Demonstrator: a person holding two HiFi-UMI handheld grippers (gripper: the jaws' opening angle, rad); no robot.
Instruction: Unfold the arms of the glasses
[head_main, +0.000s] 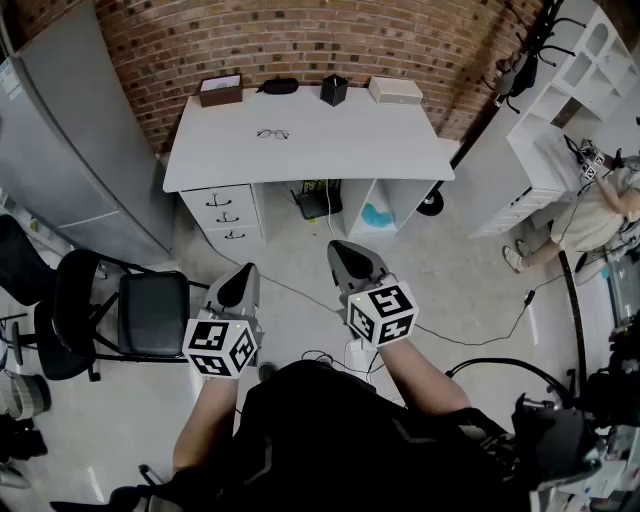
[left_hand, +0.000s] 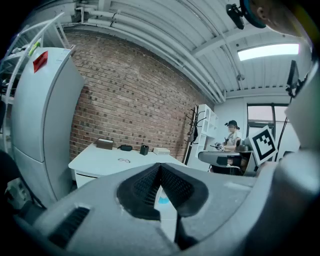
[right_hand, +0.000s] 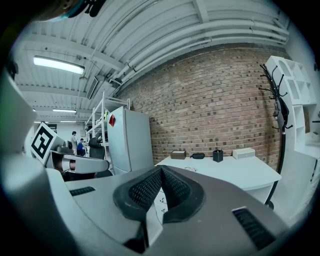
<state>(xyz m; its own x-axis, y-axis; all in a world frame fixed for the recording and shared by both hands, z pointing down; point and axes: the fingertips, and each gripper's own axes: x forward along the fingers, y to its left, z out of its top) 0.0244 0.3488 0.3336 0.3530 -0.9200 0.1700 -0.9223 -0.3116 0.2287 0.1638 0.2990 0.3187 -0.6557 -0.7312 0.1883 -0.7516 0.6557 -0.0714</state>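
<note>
The thin-framed glasses (head_main: 272, 133) lie on the white desk (head_main: 340, 145) by the brick wall, small and far off; I cannot tell how their arms stand. They show as a tiny shape in the left gripper view (left_hand: 123, 160) and the right gripper view (right_hand: 190, 169). My left gripper (head_main: 238, 285) and right gripper (head_main: 352, 262) are held side by side over the floor, well short of the desk. Both point roughly level toward it. The left gripper (left_hand: 160, 167) and the right gripper (right_hand: 161, 170) have their jaws shut, with nothing between them.
On the desk's back edge stand a brown box (head_main: 220, 90), a black case (head_main: 279, 86), a black pen cup (head_main: 333, 89) and a white box (head_main: 395, 90). Drawers (head_main: 228, 212) sit under the desk. A grey cabinet (head_main: 60, 130) and black chair (head_main: 130, 315) are left; a person (head_main: 600, 210) is right.
</note>
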